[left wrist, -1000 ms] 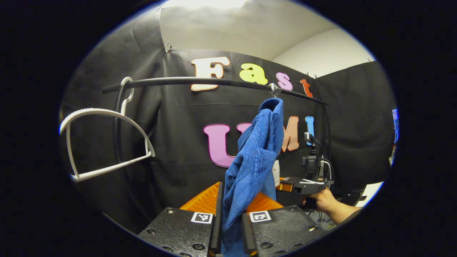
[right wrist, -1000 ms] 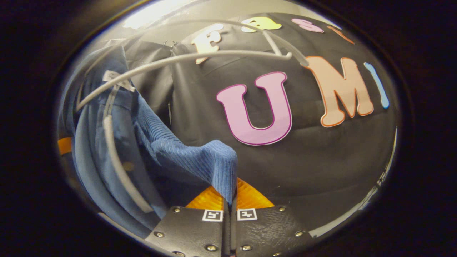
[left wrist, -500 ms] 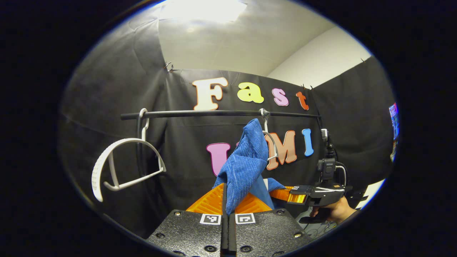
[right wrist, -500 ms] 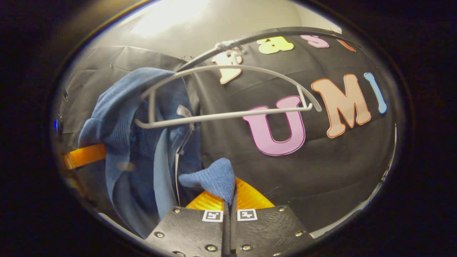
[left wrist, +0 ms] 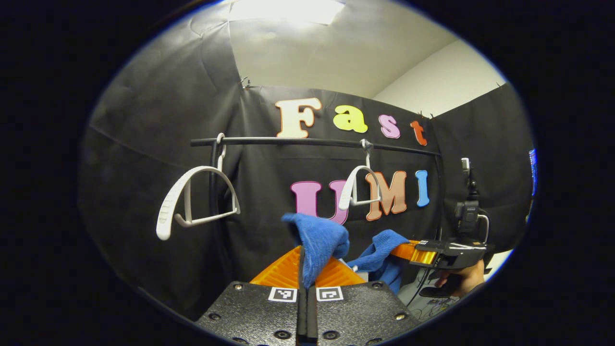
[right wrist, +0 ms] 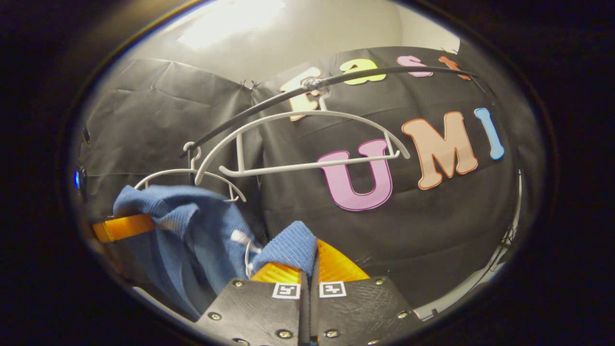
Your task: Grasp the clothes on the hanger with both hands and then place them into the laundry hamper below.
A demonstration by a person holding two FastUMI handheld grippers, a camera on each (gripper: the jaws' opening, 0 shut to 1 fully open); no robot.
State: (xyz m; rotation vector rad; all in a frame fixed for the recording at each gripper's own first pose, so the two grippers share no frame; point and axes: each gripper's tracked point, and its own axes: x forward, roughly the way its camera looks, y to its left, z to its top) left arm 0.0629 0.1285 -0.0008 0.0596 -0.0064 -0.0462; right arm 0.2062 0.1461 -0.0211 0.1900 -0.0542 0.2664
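A black cloth wall backs the booth, with a dark rail (left wrist: pixel 312 142) running across it. From the rail hang two white hangers, both bare: one on the left (left wrist: pixel 194 199), one further right (left wrist: pixel 359 187).

Below and nearer, the blue garment (left wrist: pixel 319 242) is off the hanger and stretched between the two grippers. It looks soft, ribbed and light, sagging freely between the holds, so it should drop and fold easily. It is best held by pinched edges or corners, as here, since a thin fold could slip from a loose pinch.

The left gripper (left wrist: pixel 306 283) is closed tight on a bunched fold that rises from between its fingers. To the right, the right gripper (left wrist: pixel 408 251), held by a hand (left wrist: pixel 461 281), has another end of the cloth. In the right gripper view its fingers (right wrist: pixel 288 300) are pressed together on a blue corner (right wrist: pixel 290 247), the rest hanging to the left. The hamper lies out of frame, probably below.
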